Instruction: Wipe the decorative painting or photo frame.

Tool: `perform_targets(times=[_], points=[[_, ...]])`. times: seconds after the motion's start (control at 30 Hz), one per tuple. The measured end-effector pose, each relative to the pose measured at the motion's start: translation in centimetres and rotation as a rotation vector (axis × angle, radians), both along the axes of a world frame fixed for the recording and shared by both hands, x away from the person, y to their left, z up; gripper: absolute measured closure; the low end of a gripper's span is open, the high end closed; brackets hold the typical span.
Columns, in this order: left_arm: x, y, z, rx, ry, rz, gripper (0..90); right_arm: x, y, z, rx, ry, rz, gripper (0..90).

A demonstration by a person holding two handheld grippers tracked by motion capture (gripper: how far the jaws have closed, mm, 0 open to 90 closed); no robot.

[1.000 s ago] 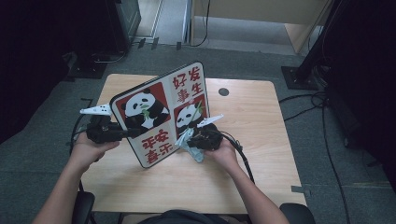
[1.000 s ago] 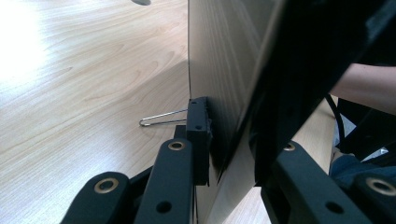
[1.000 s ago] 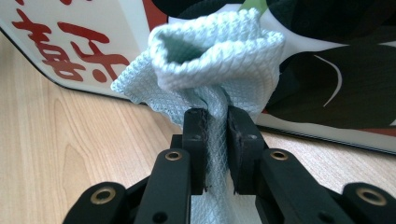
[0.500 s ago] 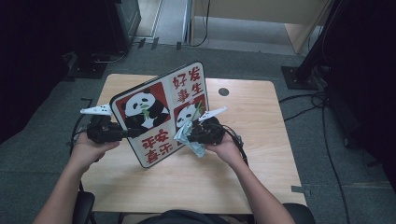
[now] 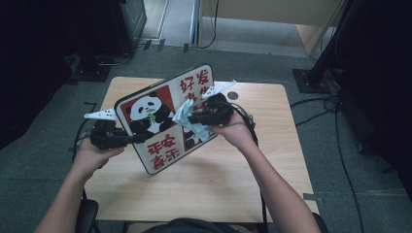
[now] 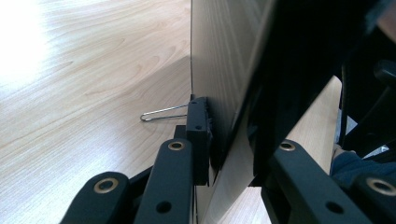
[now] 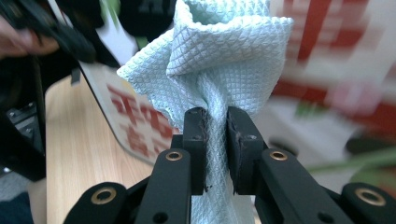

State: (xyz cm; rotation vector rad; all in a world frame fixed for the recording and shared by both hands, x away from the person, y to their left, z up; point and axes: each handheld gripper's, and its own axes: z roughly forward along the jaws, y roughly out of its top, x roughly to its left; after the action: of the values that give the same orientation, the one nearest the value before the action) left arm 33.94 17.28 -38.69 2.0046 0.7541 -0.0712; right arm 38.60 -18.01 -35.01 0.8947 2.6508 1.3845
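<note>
1. Between the left gripper's (image 5: 127, 140) fingers (image 6: 198, 135): near-left edge of the panda board (image 5: 167, 116), clamped and propped tilted on its lower edge on the table (image 5: 272, 160). Metal clip (image 6: 163, 112) seen just beyond the left finger, against the board's plain back.
2. Between the right gripper's (image 5: 192, 118) fingers (image 7: 196, 140): pale blue cloth (image 7: 219, 60), pinched narrow through a twisted fold, loose bulk bunched past the fingertips.
3. Change noted against the earlier high views: right gripper and cloth now higher on the board's printed face, up from the lower right panel to beside the right-hand panda. Left gripper and board unmoved.
4. Contact between cloth and board: cannot tell; cloth lies over the face in the high view, board blurred behind it in the right gripper view.
5. Judgement: wiping stroke running upward across the right half; left half apparently yet to be covered. Grip on both items looks secure.
</note>
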Motion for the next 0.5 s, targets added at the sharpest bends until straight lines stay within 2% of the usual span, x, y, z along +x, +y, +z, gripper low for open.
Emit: perform_targets(times=[0.07,0.1,0.13,0.2,0.27,0.3,0.5], points=[[0.0,0.0,0.0,0.001,-0.001,0.0,78.1,0.4,0.3,1.3,0.009,-0.015,0.011,79.6],[0.0,0.0,0.0,0.001,-0.001,0.0,78.1,0.4,0.3,1.3,0.009,-0.015,0.011,79.6],[0.0,0.0,0.0,0.001,-0.002,0.0,78.1,0.6,0.6,2.2,0.012,-0.019,0.013,79.6],[0.0,0.0,0.1,-0.003,-0.001,0.001,77.7,1.0,1.6,4.2,-0.015,-0.048,0.024,79.6],[0.1,0.1,0.1,-0.01,-0.003,0.002,77.6,1.0,1.9,4.6,-0.016,-0.052,0.028,79.6],[0.1,0.1,0.1,-0.011,-0.002,0.002,77.1,1.1,2.4,5.6,-0.017,-0.069,0.035,79.6],[-0.1,0.4,0.6,-0.013,-0.01,0.013,76.0,1.6,4.1,8.3,-0.008,-0.095,0.047,79.5]])
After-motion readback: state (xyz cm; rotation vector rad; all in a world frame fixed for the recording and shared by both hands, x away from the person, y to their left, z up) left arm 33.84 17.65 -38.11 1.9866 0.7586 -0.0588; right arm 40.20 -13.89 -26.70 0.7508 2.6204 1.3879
